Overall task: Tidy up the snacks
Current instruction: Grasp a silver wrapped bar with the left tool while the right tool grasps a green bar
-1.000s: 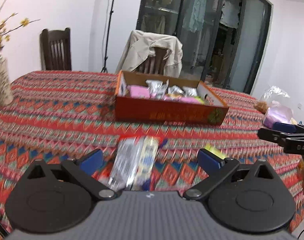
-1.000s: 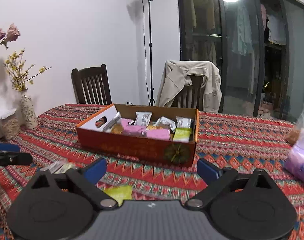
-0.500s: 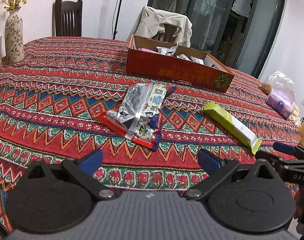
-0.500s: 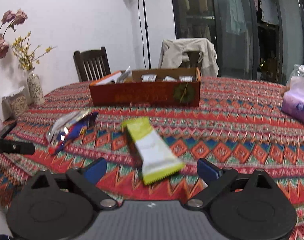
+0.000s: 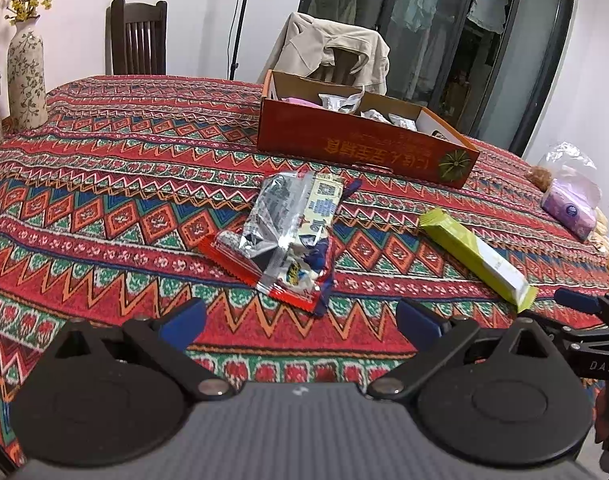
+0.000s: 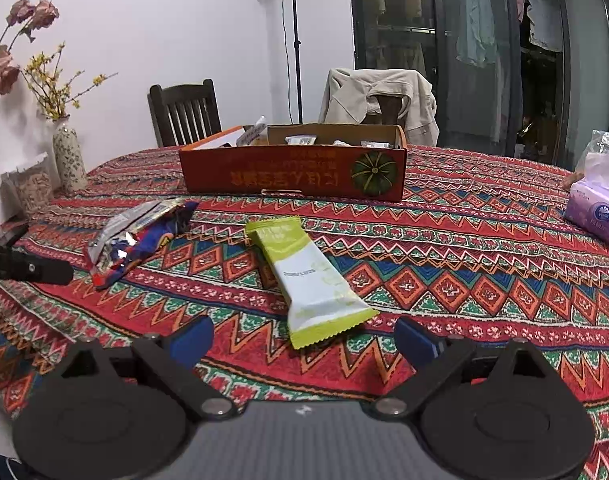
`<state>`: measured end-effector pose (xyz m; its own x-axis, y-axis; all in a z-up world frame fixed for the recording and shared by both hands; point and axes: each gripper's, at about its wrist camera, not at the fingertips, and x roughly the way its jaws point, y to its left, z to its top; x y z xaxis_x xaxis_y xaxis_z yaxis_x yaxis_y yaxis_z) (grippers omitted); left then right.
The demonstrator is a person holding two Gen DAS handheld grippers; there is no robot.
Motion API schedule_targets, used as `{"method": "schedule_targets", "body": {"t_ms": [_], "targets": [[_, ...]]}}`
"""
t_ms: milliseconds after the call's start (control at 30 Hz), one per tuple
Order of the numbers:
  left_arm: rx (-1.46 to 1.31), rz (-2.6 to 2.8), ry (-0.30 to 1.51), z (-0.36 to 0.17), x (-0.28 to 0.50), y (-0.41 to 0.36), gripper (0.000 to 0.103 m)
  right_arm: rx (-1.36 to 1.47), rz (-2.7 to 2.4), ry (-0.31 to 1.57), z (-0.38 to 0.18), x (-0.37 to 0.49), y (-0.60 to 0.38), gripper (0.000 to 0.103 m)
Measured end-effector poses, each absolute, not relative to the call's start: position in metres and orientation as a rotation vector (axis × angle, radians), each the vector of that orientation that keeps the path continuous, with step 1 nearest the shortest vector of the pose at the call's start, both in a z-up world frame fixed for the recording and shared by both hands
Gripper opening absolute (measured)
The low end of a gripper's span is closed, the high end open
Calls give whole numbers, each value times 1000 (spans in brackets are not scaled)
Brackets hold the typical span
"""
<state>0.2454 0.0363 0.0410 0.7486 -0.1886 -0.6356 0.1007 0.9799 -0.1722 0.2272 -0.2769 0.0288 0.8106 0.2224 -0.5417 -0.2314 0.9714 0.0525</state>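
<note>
Two loose snack groups on the patterned table, both short of the orange cardboard box that already carries several packets.

Right gripper: fingers spread wide, holding nothing, hovering low over the table edge. Directly ahead, nearly centred in the gap, the green-and-white wrapper. Long axis running away from the fingers and leaning slightly left at the far end, so roughly in line with the approach rather than across it. Near serrated end just beyond the fingertips, not touching. Probably a small wrist turn needed to close across the narrow width instead of along the length.

Left gripper: fingers likewise released and empty. Straight in front, the overlapping pile of foil packets, silver on top of red and blue, lying lengthwise away from the fingers toward the box. Near corner close to the fingertips but apart.

From the left wrist view, green-and-white wrapper off to the right, angled, clearly nearer the right gripper. Likely split: right for the green wrapper, left for the pile. Box well beyond both, so a forward carry still to come.
</note>
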Motion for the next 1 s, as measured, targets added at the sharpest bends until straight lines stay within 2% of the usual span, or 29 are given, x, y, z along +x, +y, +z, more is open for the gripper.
{"method": "schedule_targets", "body": {"t_ms": [333, 400, 533, 600, 667, 700, 767, 800, 867, 933, 1000], "targets": [[-30, -168, 679, 39, 295, 30, 103, -62, 250, 595, 29, 268, -271, 94], [-25, -187, 695, 38, 311, 29, 103, -67, 257, 606, 28, 278, -271, 88], [2, -222, 718, 34, 337, 25, 103, -77, 262, 635, 24, 299, -268, 85], [16, -234, 726, 34, 347, 23, 103, -83, 273, 650, 23, 310, -265, 75], [16, -248, 736, 32, 355, 21, 101, -87, 281, 658, 22, 319, -263, 73], [11, -253, 743, 31, 359, 21, 99, -88, 285, 660, 21, 323, -262, 72], [2, -252, 756, 28, 364, 20, 85, -87, 296, 668, 20, 330, -260, 69], [-2, -249, 763, 26, 366, 20, 81, -86, 304, 670, 19, 333, -259, 66], [6, -243, 749, 22, 366, 20, 64, -87, 313, 667, 19, 337, -257, 62], [29, -239, 728, 22, 363, 18, 59, -91, 325, 663, 19, 340, -255, 56], [12, -243, 722, 22, 361, 20, 55, -92, 338, 658, 19, 342, -254, 41]]}}
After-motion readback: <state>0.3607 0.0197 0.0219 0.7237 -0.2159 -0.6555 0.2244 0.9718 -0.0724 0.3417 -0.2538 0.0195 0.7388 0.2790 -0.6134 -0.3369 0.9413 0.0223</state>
